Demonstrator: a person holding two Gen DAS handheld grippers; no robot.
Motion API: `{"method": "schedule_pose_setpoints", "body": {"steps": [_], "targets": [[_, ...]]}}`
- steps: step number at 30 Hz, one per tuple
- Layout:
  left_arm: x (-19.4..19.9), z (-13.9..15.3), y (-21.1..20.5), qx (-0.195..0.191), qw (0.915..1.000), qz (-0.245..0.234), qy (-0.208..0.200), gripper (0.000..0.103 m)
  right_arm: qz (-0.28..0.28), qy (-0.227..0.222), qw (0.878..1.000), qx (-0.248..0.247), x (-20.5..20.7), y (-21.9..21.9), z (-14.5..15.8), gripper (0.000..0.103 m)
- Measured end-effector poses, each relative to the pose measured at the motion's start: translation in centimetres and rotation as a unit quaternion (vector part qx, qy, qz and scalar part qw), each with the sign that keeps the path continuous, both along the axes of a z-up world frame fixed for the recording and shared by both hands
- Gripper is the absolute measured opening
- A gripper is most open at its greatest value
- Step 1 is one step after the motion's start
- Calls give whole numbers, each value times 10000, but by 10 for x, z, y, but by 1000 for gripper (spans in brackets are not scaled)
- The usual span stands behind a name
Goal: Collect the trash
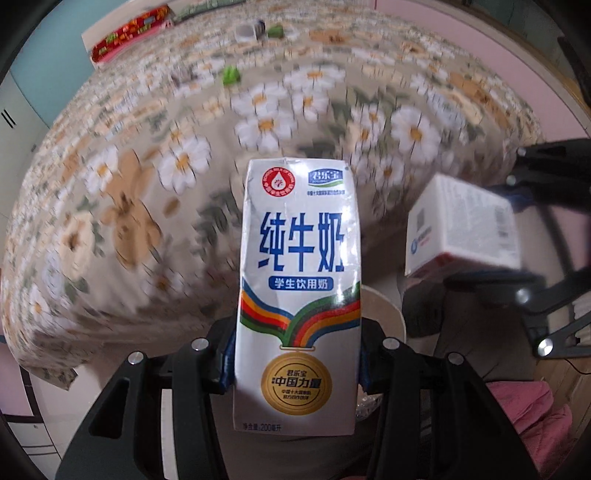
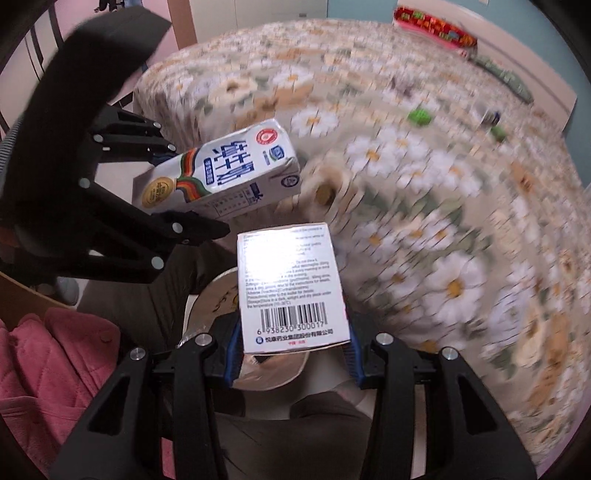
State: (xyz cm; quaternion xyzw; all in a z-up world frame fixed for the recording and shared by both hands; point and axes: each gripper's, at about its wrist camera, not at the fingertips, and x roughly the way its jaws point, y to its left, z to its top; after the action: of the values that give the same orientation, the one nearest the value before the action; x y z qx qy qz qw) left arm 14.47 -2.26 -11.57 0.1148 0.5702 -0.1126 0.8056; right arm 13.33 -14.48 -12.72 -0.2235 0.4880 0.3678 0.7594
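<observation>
A person stands at the edge of a bed (image 1: 155, 206) spread with a daisy-print cover, a hand-held gripper in each hand, both loaded. The left hand-held gripper (image 1: 297, 365) is clamped on a white milk carton (image 1: 299, 288) printed in blue Chinese characters with a rainbow band and a gold medal, its blue-padded fingers pressed against the carton's two sides near the lower end. The right hand-held gripper (image 2: 293, 354) grips a small white medicine box (image 2: 291, 284), barcode face up, pinched the same way near its lower end. The two pieces of trash are held in the air side by side, near each other but apart, just off the bed's near edge and above a round, pale-rimmed bin (image 2: 218, 295) that sits below them on the floor; what it holds cannot be made out. From the right wrist the milk carton (image 2: 221, 173) appears tilted to the upper left. Farther up the cover lie small green scraps (image 1: 231, 75) and a small pale cup-like thing (image 1: 245, 33), too blurred to identify. A red printed package (image 1: 129, 31) lies at the bed's far edge. Pink quilted cloth (image 2: 55, 365) shows beside the person.
</observation>
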Motion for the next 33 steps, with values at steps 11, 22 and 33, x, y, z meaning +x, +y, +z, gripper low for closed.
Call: {"method": "schedule_pose_setpoints", "body": {"steps": [11,22,33], "targets": [[2,-86,6,-40,9966,228,795,50,-162,868,9960,-113,-2,6,-99,45],[2,-160,9,-198,9870,472,1523,50,-532,1635,9849,-184,5,3,-176,45],[7,-216,18,-438,9724,808,2143,50,-793,2154,9725,-403,12,10,-229,45]]}}
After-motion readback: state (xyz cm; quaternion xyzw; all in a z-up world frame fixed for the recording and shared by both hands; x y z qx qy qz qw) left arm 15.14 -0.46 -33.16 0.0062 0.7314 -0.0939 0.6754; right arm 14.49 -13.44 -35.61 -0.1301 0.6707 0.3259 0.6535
